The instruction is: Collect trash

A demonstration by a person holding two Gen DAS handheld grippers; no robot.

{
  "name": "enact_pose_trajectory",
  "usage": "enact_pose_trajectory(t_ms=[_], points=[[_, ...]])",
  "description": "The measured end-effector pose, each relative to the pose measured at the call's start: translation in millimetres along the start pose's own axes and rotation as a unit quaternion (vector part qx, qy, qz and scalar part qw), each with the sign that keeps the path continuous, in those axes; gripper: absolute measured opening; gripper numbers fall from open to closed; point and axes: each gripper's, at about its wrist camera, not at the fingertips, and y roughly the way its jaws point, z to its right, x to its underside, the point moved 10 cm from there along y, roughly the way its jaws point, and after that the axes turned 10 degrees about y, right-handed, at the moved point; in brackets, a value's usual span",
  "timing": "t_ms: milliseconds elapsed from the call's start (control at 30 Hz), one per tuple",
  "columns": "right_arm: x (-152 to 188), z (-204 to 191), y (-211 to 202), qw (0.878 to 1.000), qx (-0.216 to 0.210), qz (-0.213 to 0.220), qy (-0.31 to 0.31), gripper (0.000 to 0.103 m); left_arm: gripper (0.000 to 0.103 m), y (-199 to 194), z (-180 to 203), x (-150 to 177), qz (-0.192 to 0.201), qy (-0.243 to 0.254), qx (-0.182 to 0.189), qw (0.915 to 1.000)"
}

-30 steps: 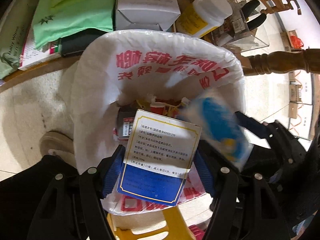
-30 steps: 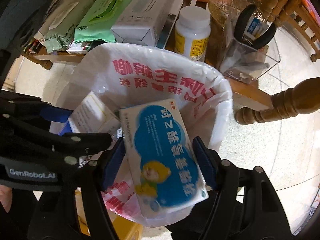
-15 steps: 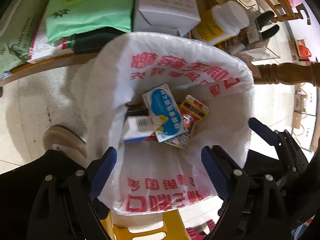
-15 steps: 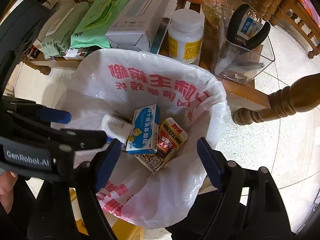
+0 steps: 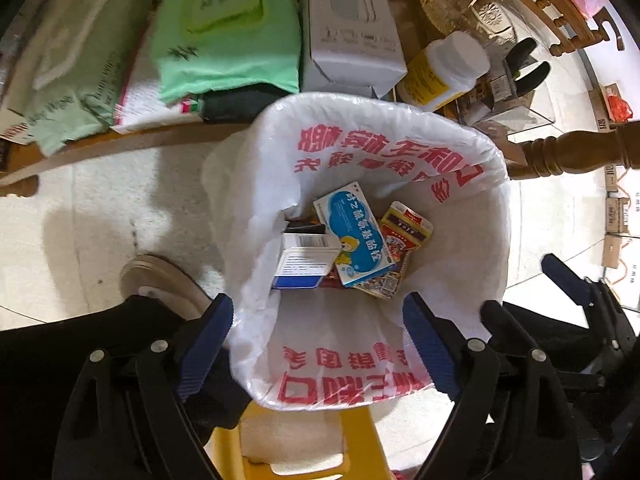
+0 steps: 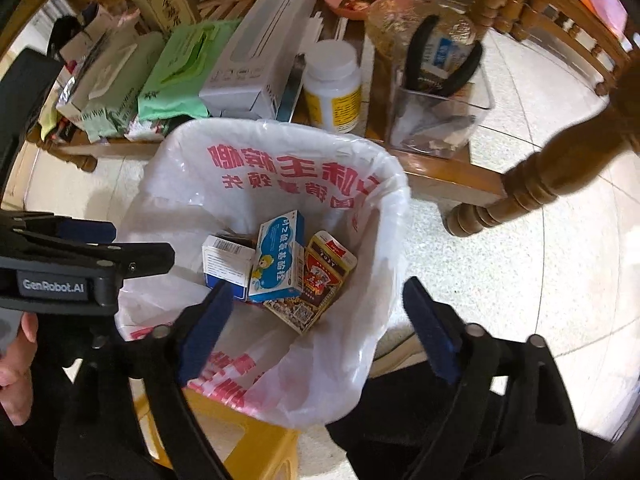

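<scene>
A white plastic trash bag (image 5: 460,280) with red print stands open below both grippers. At its bottom lie a blue-and-white medicine box (image 5: 356,236), a white box with a blue end (image 5: 304,264) and a red-and-yellow box (image 5: 404,232). My left gripper (image 5: 314,312) hangs open above the bag's near rim, empty. My right gripper (image 6: 318,292) points down over the same bag (image 6: 280,152); its jaws are opening and nothing is between them. The medicine box (image 6: 280,256) lies well below its blue pads.
Behind the bag is a wooden table edge with a green wipes pack (image 5: 224,40), a long white box (image 5: 348,32), a white pill bottle (image 5: 444,68) and a clear holder with pliers (image 6: 440,92). A turned table leg (image 6: 532,184), a yellow stool (image 5: 296,440) and a shoe (image 5: 160,280) are close by.
Each gripper held a box over the bag a second ago. Both sets of jaws spread, the boxes dropped to the bag's bottom, and both grippers rose.
</scene>
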Motion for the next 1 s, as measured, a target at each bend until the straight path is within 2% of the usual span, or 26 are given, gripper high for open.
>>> enact_pose_trajectory(t_ms=[100, 233, 333, 467, 567, 633, 767, 833, 1000], points=[[0.7, -2.7, -23.8, 1.0, -0.014, 0.02, 0.017, 0.087, 0.084, -19.2, 1.3, 4.7, 0.025, 0.004, -0.017, 0.9995], [-4.5, -9.6, -69.8, 0.996, -0.016, 0.086, 0.019, 0.093, 0.086, -53.5, 8.4, 9.6, 0.073, 0.011, -0.035, 0.9966], [-1.2, -15.3, -97.4, 0.993, -0.044, 0.11, 0.029, 0.094, 0.086, -74.3, 12.4, 14.6, 0.103, 0.015, -0.052, 0.9932], [4.2, -19.7, -129.4, 0.989, -0.045, 0.137, 0.028, 0.096, 0.086, -103.0, 17.0, 26.2, 0.142, 0.019, -0.077, 0.9867], [9.7, -28.5, -152.2, 0.987, -0.049, 0.153, 0.027, 0.096, 0.086, -134.7, 26.1, 31.5, 0.183, 0.024, -0.093, 0.9784], [12.2, -32.4, -167.8, 0.984, -0.052, 0.168, 0.03, 0.097, 0.086, -161.1, 27.0, 36.2, 0.215, 0.025, -0.115, 0.9694], [13.2, -40.8, -210.5, 0.975, -0.067, 0.209, 0.034, 0.097, 0.087, -203.0, 35.0, 44.8, 0.262, 0.027, -0.122, 0.9569], [14.3, -44.1, -236.8, 0.967, -0.061, 0.245, 0.029, 0.097, 0.091, -227.5, 38.2, 48.9, 0.29, 0.026, -0.135, 0.9471], [17.1, -52.0, -277.3, 0.954, -0.063, 0.291, 0.023, 0.097, 0.095, -276.3, 43.2, 56.9, 0.344, 0.029, -0.162, 0.9243]])
